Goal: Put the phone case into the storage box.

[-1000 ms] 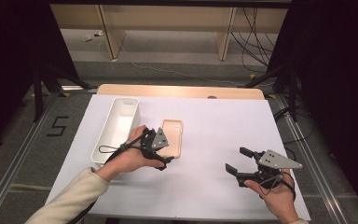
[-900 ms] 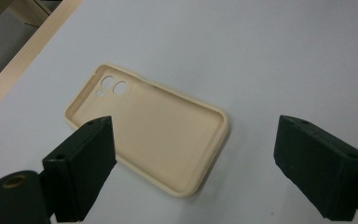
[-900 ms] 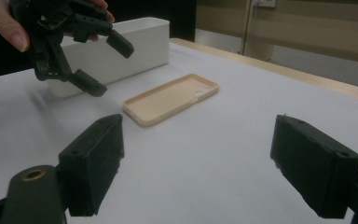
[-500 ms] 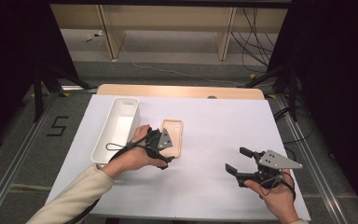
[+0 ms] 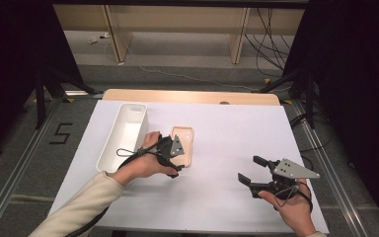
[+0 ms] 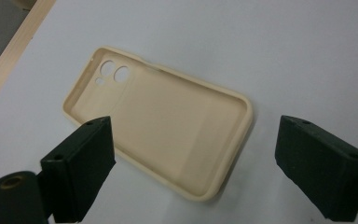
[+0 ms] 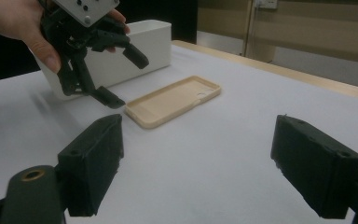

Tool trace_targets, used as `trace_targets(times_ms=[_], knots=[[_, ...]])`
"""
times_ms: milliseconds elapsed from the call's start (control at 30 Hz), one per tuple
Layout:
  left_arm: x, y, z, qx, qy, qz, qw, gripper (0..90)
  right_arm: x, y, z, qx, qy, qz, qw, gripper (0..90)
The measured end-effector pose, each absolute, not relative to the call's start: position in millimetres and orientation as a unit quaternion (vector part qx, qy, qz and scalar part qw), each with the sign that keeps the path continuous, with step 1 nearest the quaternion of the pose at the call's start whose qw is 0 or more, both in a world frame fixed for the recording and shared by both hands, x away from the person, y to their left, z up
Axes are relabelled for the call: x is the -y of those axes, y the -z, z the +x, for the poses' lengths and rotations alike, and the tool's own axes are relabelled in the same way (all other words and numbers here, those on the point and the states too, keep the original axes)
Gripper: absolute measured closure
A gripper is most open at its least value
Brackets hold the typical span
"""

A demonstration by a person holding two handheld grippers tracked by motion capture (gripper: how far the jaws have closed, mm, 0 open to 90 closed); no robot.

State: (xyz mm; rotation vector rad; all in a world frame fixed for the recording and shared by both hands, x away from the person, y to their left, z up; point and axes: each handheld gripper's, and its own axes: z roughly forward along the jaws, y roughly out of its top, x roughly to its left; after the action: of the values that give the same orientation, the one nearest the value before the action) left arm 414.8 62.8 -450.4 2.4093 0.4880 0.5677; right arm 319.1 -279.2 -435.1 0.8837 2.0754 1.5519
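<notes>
1. At the lower right of the high view, the right gripper (image 5: 250, 171) rests in the person's hand over bare surface (image 5: 217, 197), fingers released and holding nothing; it sits well apart from the work.
2. Left of centre, the left gripper (image 5: 177, 157) hangs over the near end of the case (image 5: 183, 140), its fingers spread wide and not touching it. In the left gripper view, one finger (image 6: 81, 161) stands over the case's near long edge, and the other (image 6: 319, 163) lies beyond its rounded end.
3. The case (image 6: 163, 126) lies flat, hollow side up, camera holes at the far end, in the middle of the surface just right of the bin (image 5: 123, 133).
4. The step in hand looks like a pick-up of the case. To do it well, I would:
   - shift the gripper so both long walls fall between the fingers, or take one thin wall between them;
   - come down level, so that neither finger lands inside the hollow by chance;
   - close gently, since the soft rim may flex and slip;
   - lift straight up before heading for the bin.
</notes>
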Motion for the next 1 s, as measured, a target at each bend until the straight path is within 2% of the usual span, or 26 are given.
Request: trace_targets(times_ms=[33, 1000], knots=[[-64.7, 448.3, 416.6, -0.171, -0.218, 0.918, 0.285, 11.7, 279.1, 435.0, 319.0, -0.743, -0.555, 0.316, 0.2, 18.1], [-62.7, 465.5, 425.7, -0.144, -0.222, 0.938, 0.222, 12.1, 279.1, 435.4, 319.7, -0.742, -0.558, 0.315, 0.194, 18.1]])
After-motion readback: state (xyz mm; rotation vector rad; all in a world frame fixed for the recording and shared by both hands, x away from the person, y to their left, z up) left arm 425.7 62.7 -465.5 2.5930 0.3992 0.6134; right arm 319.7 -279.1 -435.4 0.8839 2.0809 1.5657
